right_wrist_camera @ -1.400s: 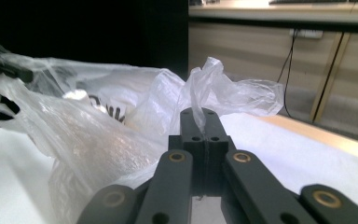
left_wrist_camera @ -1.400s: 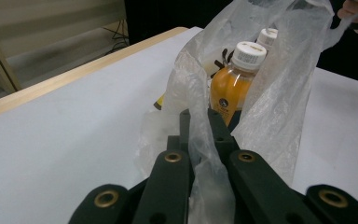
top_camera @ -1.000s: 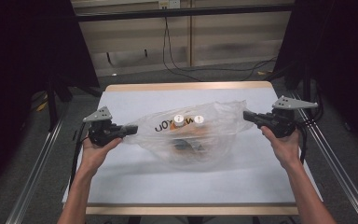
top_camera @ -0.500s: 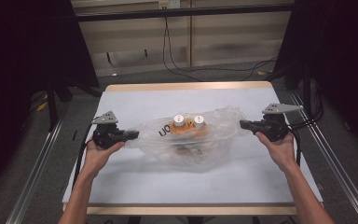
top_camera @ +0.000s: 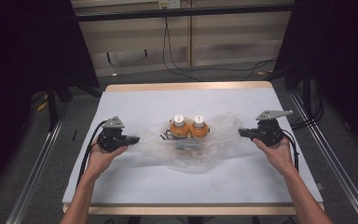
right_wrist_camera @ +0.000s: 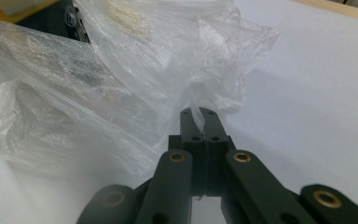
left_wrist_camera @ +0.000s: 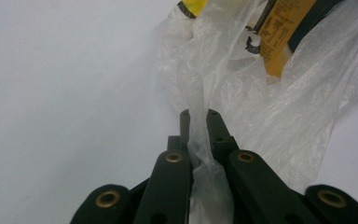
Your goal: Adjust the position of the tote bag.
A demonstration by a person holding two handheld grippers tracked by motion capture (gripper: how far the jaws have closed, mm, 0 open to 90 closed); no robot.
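A clear plastic bag lies crumpled on the white table. Inside it stand two orange bottles with white caps. My left gripper is shut on the bag's left edge; the film runs between its jaws. At the bag's right edge my right gripper is shut on a fold of the same bag, pinched at the jaw tips. Yellow-labelled contents show through the film in the left gripper view.
The table has a wooden rim. Metal rails run along both sides. Black cables lie on the floor behind the table.
Both grippers came down and slightly inward, lowering the bag onto the table. The bag is slacker and the two bottles stand lower, nearer the person.
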